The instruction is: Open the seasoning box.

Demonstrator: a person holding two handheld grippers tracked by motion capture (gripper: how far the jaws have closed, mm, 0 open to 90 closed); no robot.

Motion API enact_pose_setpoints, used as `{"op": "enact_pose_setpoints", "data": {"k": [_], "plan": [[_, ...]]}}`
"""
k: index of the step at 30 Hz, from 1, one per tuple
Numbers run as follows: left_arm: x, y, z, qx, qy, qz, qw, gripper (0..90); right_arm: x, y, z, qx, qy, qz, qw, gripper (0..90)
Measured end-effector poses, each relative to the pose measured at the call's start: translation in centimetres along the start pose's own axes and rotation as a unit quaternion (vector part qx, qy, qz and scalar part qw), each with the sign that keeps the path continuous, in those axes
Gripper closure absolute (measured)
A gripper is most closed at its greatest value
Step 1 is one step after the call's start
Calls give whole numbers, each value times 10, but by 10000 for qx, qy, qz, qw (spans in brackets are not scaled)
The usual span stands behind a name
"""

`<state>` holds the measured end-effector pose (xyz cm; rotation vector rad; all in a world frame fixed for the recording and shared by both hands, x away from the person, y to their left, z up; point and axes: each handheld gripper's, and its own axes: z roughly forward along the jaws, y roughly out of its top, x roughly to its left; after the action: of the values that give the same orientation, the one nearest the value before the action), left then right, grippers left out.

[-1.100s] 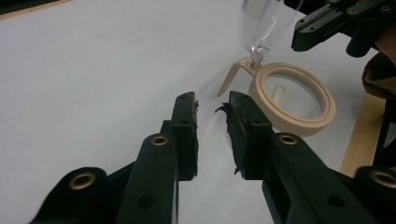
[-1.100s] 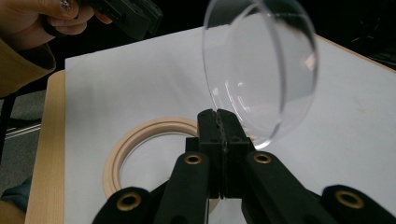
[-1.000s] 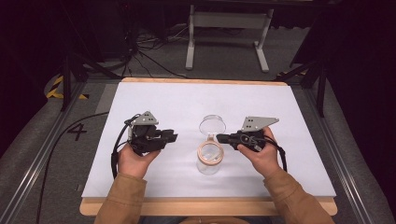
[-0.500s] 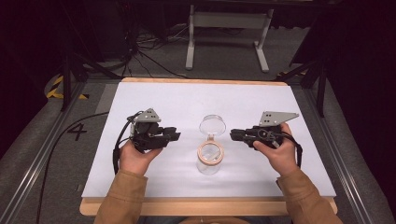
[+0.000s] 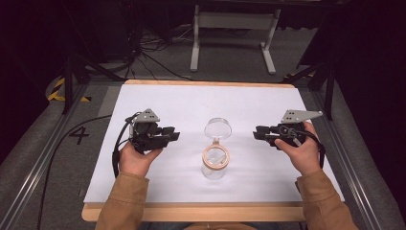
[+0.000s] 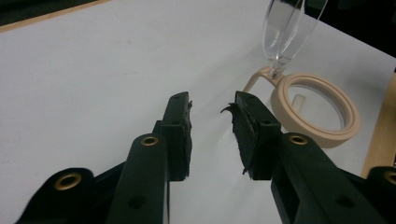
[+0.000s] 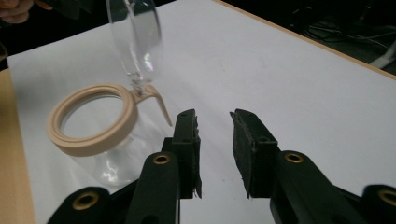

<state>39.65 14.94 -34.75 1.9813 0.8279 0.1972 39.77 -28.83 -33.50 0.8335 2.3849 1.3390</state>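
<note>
So the clear jar [image 5: 215,163] with the tan rim sits near the middle of the white table [image 5: 158,100], its clear flip lid [image 5: 218,128] standing open and upright off the far side of the rim. The left tool [image 5: 175,135] hovers just to the jar's left, and its jaws have just been opening with nothing between them. The right tool [image 5: 256,133] is off to the right (well apart from the jar), jaws also just opening and empty.
</note>
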Motion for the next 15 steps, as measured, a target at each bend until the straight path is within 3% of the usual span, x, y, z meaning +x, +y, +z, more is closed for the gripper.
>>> {"op": "enact_pose_setpoints", "data": {"k": [7,15], "plan": [[10,-6,2,-41,246,12,9997,651,-19,-13,-3,57,-61,323,9994,671],[26,-20,9,-16,365,-260,9990,645,-36,-27,-1,105,-112,605,9980,627]]}}
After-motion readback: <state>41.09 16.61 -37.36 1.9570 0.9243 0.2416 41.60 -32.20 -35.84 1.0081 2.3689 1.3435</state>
